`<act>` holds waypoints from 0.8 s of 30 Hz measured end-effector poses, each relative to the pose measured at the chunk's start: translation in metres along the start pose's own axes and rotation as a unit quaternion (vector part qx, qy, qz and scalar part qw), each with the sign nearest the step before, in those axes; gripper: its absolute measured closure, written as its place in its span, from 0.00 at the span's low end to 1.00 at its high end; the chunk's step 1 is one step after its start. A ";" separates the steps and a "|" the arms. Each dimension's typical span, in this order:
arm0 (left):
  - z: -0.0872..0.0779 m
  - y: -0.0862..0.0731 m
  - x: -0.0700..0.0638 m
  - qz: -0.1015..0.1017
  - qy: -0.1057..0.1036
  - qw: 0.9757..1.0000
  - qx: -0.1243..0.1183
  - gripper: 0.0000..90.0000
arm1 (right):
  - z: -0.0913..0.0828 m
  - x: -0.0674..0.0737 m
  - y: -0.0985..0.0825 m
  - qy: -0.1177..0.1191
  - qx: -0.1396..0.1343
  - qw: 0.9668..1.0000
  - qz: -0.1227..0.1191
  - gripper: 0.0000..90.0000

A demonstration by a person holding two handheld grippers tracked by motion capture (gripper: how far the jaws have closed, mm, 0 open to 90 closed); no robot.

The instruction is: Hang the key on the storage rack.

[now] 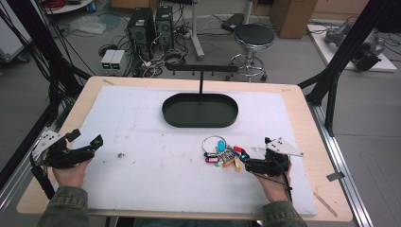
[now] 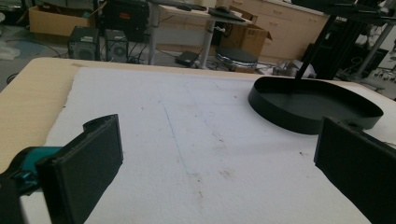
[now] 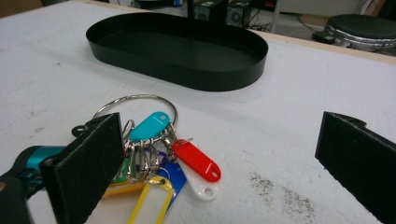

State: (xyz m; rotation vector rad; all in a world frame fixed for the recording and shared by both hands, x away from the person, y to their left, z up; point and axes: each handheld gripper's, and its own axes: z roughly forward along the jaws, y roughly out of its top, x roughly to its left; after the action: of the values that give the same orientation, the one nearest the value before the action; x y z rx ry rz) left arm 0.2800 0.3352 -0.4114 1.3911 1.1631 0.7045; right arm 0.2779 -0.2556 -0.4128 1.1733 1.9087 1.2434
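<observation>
Keys (image 3: pixel 159 154) near tray (image 3: pixel 177 49): light, loose, jangly, tags slippery; pinch metal ring. Right claw (image 3: pixel 219 154) spread; left claw (image 2: pixel 215 158) spread, idle.

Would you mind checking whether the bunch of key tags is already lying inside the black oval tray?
No, the key tags lie on the white mat in front of the black oval tray, whose inside looks bare.
</observation>
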 end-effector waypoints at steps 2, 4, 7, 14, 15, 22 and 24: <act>0.000 0.000 0.000 0.000 -0.001 1.000 0.001 0.02 | 0.002 0.002 0.000 0.005 0.008 1.000 0.000 0.00; 0.000 0.000 0.000 0.001 -0.001 1.000 0.001 0.02 | 0.004 0.003 0.001 0.008 0.012 1.000 -0.004 0.00; 0.001 -0.001 -0.001 0.000 -0.001 1.000 0.001 0.02 | 0.007 0.006 0.001 0.012 0.018 1.000 -0.007 0.01; 0.002 -0.001 0.000 0.000 -0.006 1.000 0.007 0.02 | 0.014 0.012 0.002 0.020 0.035 0.999 -0.020 0.01; 0.002 -0.001 -0.001 -0.001 -0.006 1.000 0.006 0.02 | 0.017 0.014 0.003 0.021 0.044 0.998 -0.025 0.01; 0.003 -0.002 -0.001 -0.001 -0.009 1.000 0.009 0.02 | 0.026 0.016 0.005 0.040 0.064 0.997 -0.033 0.00; 0.003 -0.002 -0.001 -0.002 -0.009 1.000 0.009 0.02 | 0.029 0.016 0.004 0.046 0.073 0.996 -0.035 0.01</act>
State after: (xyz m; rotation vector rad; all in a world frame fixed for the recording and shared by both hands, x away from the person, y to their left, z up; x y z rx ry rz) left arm 0.2820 0.3332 -0.4135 1.4075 1.1596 0.6793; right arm 0.2957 -0.2291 -0.4205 1.1280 2.1206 1.1540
